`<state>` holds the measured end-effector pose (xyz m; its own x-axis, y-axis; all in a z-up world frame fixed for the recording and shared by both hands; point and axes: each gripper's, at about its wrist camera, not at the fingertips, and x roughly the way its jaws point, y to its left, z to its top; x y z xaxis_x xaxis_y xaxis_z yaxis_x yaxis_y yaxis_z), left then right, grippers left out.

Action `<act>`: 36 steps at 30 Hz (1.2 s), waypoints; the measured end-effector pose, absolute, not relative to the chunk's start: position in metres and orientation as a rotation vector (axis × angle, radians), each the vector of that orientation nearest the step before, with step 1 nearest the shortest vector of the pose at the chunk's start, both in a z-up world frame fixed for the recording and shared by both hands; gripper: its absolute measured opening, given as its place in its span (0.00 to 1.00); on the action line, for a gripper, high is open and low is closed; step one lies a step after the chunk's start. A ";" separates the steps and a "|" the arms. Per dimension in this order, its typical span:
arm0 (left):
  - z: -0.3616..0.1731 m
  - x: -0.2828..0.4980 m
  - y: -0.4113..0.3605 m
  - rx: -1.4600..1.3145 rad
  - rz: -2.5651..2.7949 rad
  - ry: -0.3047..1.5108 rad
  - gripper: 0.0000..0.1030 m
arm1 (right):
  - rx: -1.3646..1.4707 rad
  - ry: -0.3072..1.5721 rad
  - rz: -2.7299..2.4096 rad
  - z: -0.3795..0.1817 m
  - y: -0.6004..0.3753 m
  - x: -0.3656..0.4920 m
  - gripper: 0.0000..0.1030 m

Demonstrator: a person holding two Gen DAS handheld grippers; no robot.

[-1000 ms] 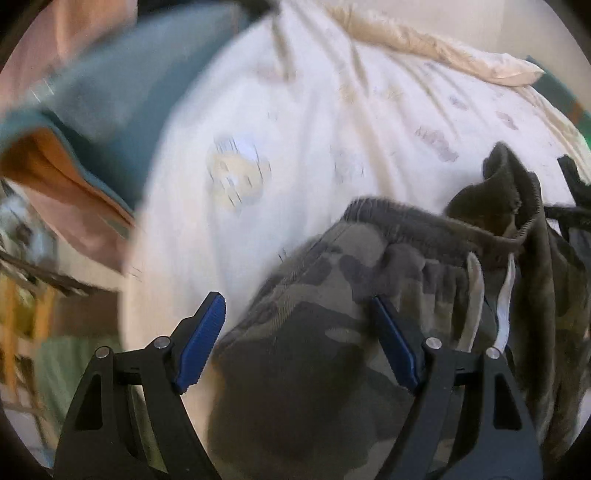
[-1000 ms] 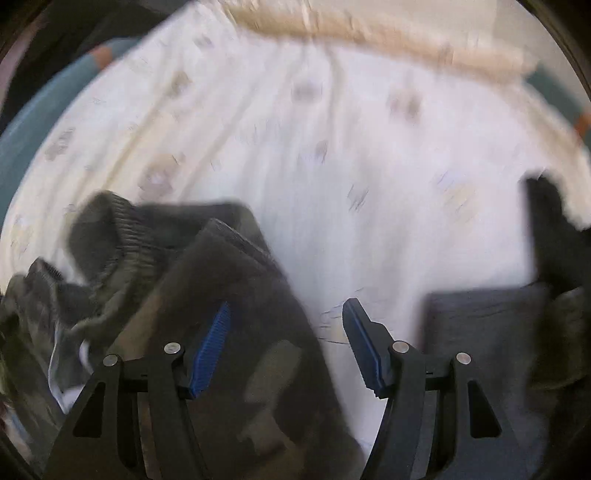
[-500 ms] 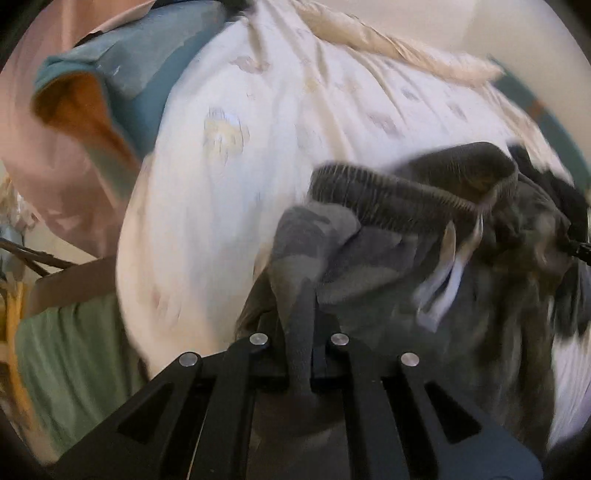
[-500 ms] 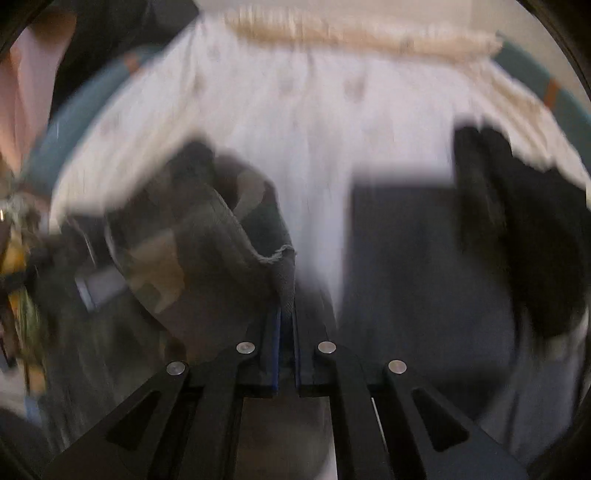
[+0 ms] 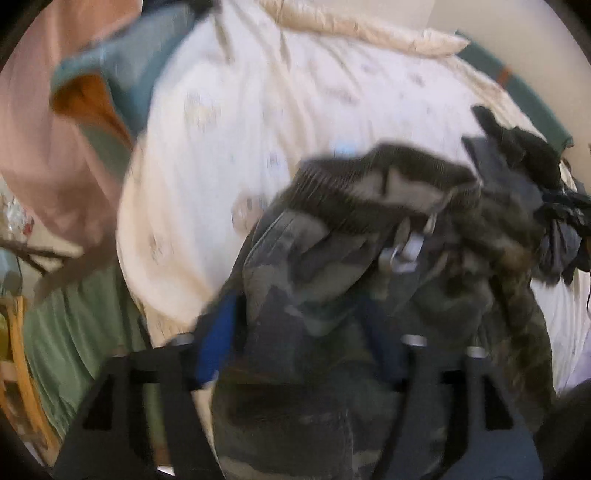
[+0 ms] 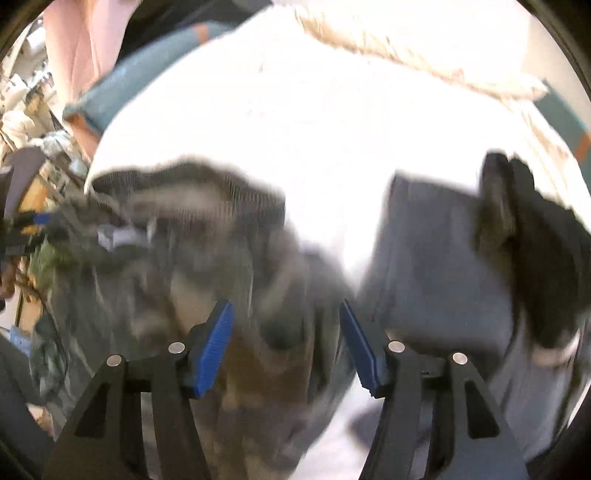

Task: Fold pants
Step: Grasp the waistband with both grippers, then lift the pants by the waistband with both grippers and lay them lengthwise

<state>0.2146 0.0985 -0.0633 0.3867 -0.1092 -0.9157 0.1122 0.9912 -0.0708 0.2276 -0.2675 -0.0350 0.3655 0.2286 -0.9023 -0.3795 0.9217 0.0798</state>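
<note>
Camouflage pants (image 5: 332, 280) lie bunched on the white bed sheet (image 5: 295, 110), ribbed waistband (image 5: 351, 177) and white drawstring (image 5: 406, 251) uppermost. My left gripper (image 5: 295, 332) hovers over them, its jaws opening and wide apart; loose cloth lies between them and covers the right pad, with no pad pressing it. In the right wrist view the same pants (image 6: 184, 266) spread to the left. My right gripper (image 6: 286, 332) is opening too, blue pads well apart, blurred fabric hanging free between them.
A folded grey garment (image 6: 436, 258) and a black garment (image 6: 546, 258) lie to the right on the sheet. A cream blanket (image 5: 369, 29) lines the back edge. A teal and orange cushion (image 5: 140, 66), pink cloth (image 5: 44, 147) and green cloth (image 5: 74, 332) lie left.
Both grippers stood open over the pants, then shut on the fabric and lifted it. Now both are open again and the pants sit bunched further toward the folded grey garment.
</note>
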 end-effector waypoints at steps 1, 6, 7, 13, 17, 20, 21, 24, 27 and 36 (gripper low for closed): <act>-0.060 0.220 0.098 0.009 -0.144 1.137 0.76 | -0.140 1.112 0.404 -0.034 -0.265 0.244 0.61; -0.087 0.267 0.103 0.053 -0.072 1.168 0.76 | -0.202 1.224 0.432 -0.088 -0.238 0.306 0.60; -0.094 0.275 0.104 0.047 -0.062 1.192 0.76 | -0.188 1.283 0.463 -0.102 -0.233 0.318 0.60; -0.089 0.303 0.128 -0.080 -0.053 1.172 0.76 | -0.137 1.371 0.586 -0.144 -0.212 0.334 0.60; -0.079 0.320 0.109 0.067 -0.160 1.204 0.76 | -0.104 1.337 0.691 -0.138 -0.213 0.329 0.60; -0.098 0.337 0.100 0.121 -0.206 1.311 0.76 | -0.090 1.324 0.733 -0.132 -0.217 0.327 0.60; -0.105 0.346 0.095 0.142 -0.199 1.319 0.76 | -0.077 1.329 0.743 -0.131 -0.218 0.329 0.60; -0.129 0.356 0.092 0.165 -0.214 1.381 0.76 | -0.068 1.304 0.751 -0.131 -0.218 0.330 0.61; -0.140 0.361 0.087 0.150 -0.228 1.394 0.54 | -0.087 1.303 0.732 -0.138 -0.214 0.334 0.61; -0.081 0.331 0.079 0.172 -0.271 1.197 0.15 | -0.247 1.069 0.757 -0.081 -0.191 0.309 0.13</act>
